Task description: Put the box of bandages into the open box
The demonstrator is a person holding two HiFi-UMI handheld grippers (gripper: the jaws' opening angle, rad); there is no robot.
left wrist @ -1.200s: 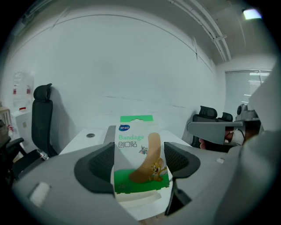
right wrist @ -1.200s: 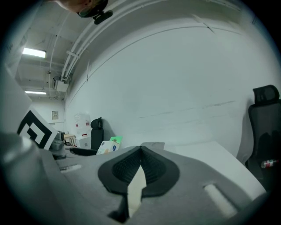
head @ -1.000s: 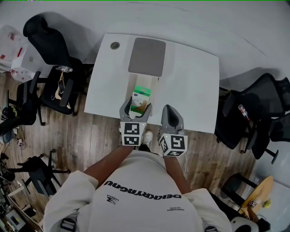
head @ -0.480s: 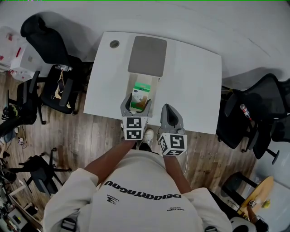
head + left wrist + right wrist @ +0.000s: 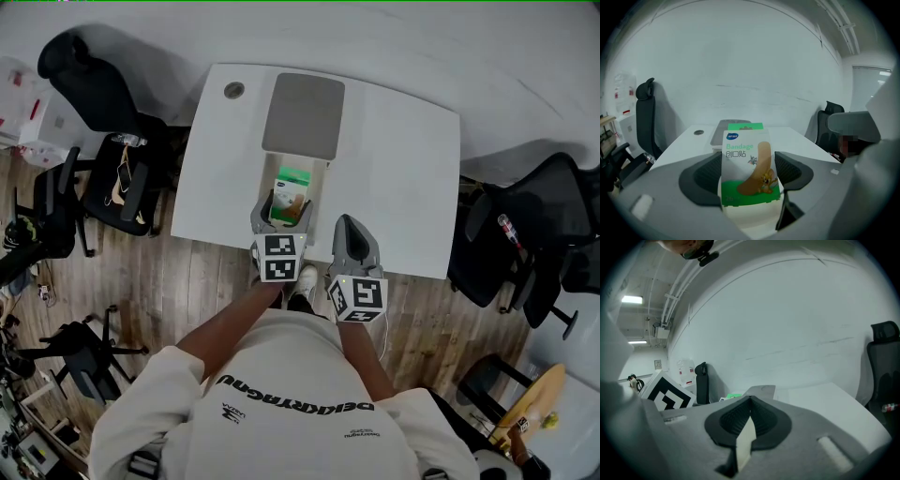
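Over the near end of the open box (image 5: 320, 180), the left gripper (image 5: 281, 213) clamps the bandage box (image 5: 290, 194) upright by its sides, base toward the opening, likely ready for lowering. Right of the open box, the right gripper (image 5: 348, 229) idles, jaws closed and empty.

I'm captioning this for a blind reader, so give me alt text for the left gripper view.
The left tool grips an upright bandage box, white and green with a cartoon plaster on its front, by its two sides. Behind it is a white table bearing the open box's grey lid, and black office chairs stand at either side.
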